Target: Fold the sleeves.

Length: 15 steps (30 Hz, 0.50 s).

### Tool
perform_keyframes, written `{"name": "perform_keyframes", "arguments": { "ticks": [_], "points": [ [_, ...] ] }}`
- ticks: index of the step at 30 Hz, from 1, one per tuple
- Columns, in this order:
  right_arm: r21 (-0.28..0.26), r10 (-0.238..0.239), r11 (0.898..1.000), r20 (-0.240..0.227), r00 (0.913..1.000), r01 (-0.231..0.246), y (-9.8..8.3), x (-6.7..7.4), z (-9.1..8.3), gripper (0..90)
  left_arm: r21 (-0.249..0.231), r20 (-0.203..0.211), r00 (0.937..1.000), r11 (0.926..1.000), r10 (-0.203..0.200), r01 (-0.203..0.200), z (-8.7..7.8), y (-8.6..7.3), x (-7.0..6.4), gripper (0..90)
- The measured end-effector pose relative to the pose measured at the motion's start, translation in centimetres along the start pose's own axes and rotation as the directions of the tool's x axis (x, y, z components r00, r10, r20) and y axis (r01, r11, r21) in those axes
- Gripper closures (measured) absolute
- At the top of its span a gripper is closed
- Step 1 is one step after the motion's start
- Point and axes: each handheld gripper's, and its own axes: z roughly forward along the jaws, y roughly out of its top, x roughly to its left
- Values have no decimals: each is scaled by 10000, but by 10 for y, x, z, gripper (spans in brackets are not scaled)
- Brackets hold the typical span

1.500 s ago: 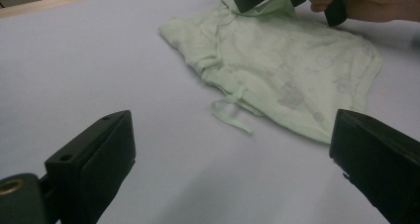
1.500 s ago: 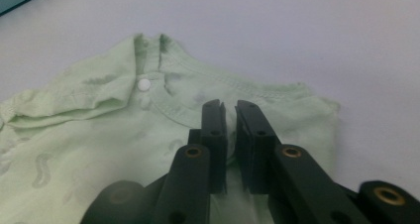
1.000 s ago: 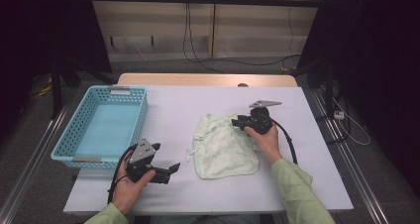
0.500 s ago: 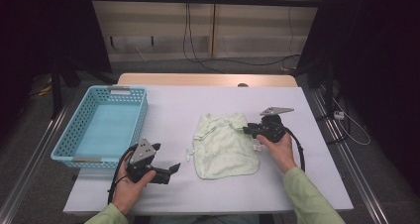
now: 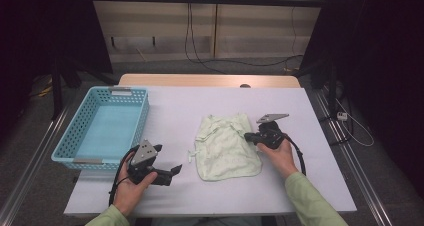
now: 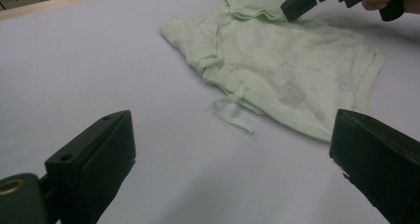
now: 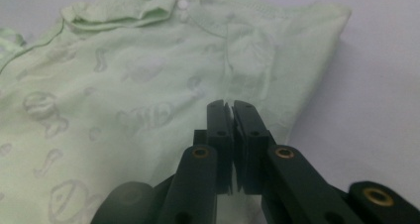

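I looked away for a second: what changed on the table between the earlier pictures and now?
The right tool slid along the pale green garment toward its right edge, and its jaws have just been closing, now pinching a fold of the cloth. The left tool, blue basket and the garment kept their places.

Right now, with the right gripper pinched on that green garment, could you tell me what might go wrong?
1. The right gripper, whose jaws have just been closing, pinches a small fold near the edge of the green garment; a lift could slip off, or drag it along bunched.
2. The loose tie strap trails on the table and may snag.
3. The left gripper rests open, apart from the cloth, so nothing steadies its far side.
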Motion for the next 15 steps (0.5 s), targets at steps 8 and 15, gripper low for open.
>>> {"name": "perform_keyframes", "arguments": {
  "ticks": [8, 15],
  "points": [
    [153, -30, 9999, 87, 10000, 29, -4, 0, 0, 772, 67, 10, 10000, 10000, 9, -9, 1, -1, 1, 41],
    [-639, 25, 9980, 61, 10000, -21, -6, 5, -5, 670, -21, 53, 10000, 10000, -49, 49, 0, -1, 1, 41]
  ]
}}
